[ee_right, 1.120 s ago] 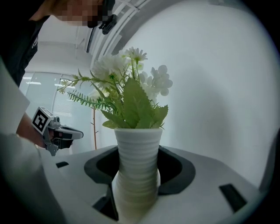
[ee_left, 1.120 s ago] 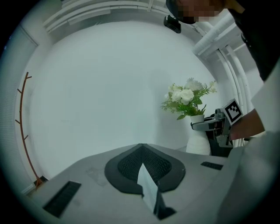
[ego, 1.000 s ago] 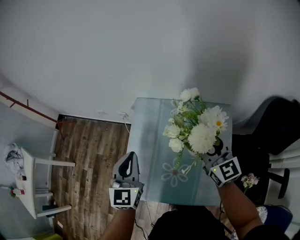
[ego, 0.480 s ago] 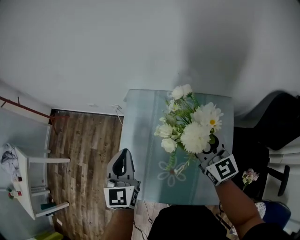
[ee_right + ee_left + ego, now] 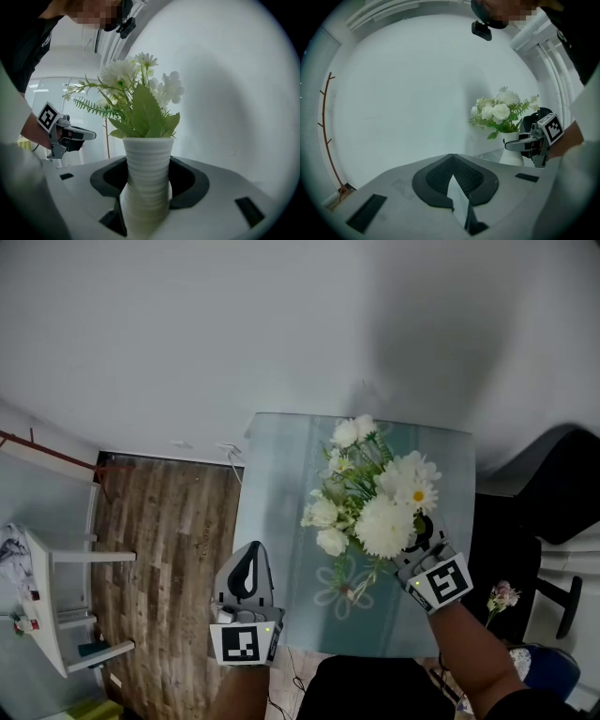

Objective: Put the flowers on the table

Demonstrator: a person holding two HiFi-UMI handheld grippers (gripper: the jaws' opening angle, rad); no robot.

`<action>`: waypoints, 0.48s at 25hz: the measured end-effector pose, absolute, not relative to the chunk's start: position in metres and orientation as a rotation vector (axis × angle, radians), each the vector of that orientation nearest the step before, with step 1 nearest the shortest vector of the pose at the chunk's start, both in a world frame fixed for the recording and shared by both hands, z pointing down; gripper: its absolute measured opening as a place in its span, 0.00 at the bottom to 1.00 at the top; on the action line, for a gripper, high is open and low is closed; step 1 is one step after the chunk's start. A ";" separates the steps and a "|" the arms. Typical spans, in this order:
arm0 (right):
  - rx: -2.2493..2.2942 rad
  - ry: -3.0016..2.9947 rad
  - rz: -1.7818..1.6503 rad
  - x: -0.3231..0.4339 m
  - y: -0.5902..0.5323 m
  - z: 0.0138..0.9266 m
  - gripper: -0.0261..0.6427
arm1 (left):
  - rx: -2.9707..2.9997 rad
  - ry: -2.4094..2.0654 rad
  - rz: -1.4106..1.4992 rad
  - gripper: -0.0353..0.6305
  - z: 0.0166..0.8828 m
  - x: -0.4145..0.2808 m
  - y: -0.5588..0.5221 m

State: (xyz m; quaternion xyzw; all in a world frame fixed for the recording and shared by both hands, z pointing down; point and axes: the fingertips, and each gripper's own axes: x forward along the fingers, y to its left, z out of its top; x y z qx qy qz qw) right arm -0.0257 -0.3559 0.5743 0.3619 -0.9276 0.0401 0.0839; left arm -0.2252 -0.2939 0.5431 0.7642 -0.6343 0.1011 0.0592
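White artificial flowers (image 5: 375, 498) with green fern leaves stand in a ribbed white vase (image 5: 147, 164). My right gripper (image 5: 417, 538) is shut on the vase's narrow waist and holds it upright over the right half of the glass table (image 5: 277, 484). In the head view the blossoms hide the vase, and I cannot tell whether its base touches the glass. The left gripper view shows the vase (image 5: 512, 151) and flowers (image 5: 499, 110) from the side. My left gripper (image 5: 247, 570) is shut and empty, at the table's near left corner.
A black chair (image 5: 553, 493) stands right of the table. A small pink flower sprig (image 5: 502, 596) lies near it. On the wooden floor (image 5: 159, 540) to the left stands a white chair (image 5: 56, 601). A white wall runs behind the table.
The flowers and my right gripper have drifted slightly left and nearer over the table, grip unchanged. My left gripper has barely moved.
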 end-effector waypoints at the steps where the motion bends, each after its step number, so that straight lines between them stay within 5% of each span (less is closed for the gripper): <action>1: 1.082 -2.769 0.124 -0.026 -0.356 0.577 0.42 | 2.312 -1.917 0.304 0.05 0.545 -0.223 -0.293; 12: 1.074 -2.777 0.097 -0.026 -0.359 0.586 0.42 | 2.313 -1.900 0.343 0.05 0.547 -0.212 -0.288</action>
